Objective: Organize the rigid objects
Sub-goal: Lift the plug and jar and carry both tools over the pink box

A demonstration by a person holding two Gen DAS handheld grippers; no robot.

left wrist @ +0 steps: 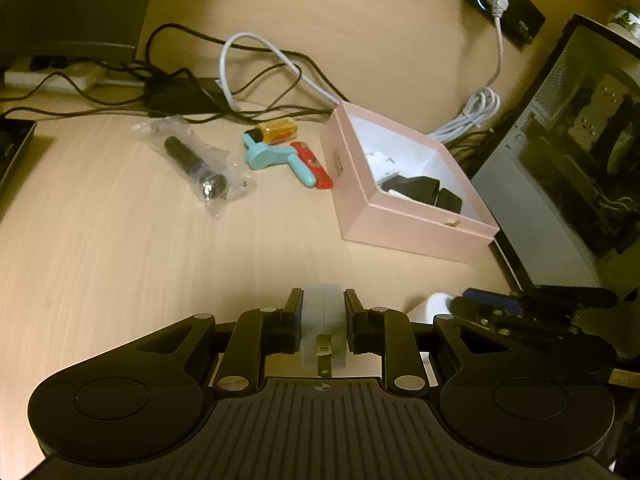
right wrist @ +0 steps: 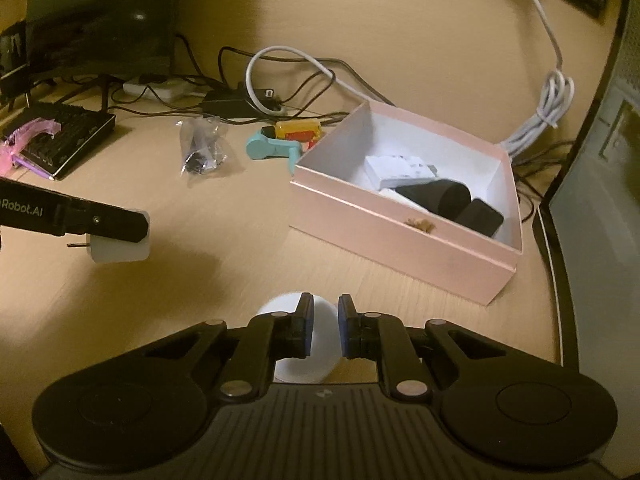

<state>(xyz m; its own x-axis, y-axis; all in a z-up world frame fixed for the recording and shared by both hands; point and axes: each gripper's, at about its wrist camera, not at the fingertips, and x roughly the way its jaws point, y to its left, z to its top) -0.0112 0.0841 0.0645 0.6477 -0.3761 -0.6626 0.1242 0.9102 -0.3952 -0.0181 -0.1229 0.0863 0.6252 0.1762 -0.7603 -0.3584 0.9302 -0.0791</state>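
A pink box (left wrist: 400, 228) (right wrist: 400, 240) sits on the wooden desk, holding a white packet (right wrist: 396, 170) and black items (right wrist: 444, 196). My left gripper (left wrist: 323, 304) is shut on a white plug adapter (left wrist: 323, 320); it also shows in the right wrist view (right wrist: 120, 250), held above the desk. My right gripper (right wrist: 322, 312) is shut on a white rounded object (right wrist: 308, 344), near the desk's front; the object also shows in the left wrist view (left wrist: 430, 306). Left of the box lie a teal tool (left wrist: 272, 156) (right wrist: 268, 146), a red item (left wrist: 314, 164), a yellow item (left wrist: 278, 130) (right wrist: 300, 128) and a bagged black cylinder (left wrist: 194, 162) (right wrist: 200, 148).
Black and white cables (left wrist: 256, 76) tangle behind the objects with a power strip (left wrist: 52, 76). A computer case (left wrist: 568, 152) stands right of the box. A monitor base (right wrist: 100, 12) and a dark keyboard-like device (right wrist: 64, 140) are at the left. A coiled white cable (right wrist: 548, 112) lies behind the box.
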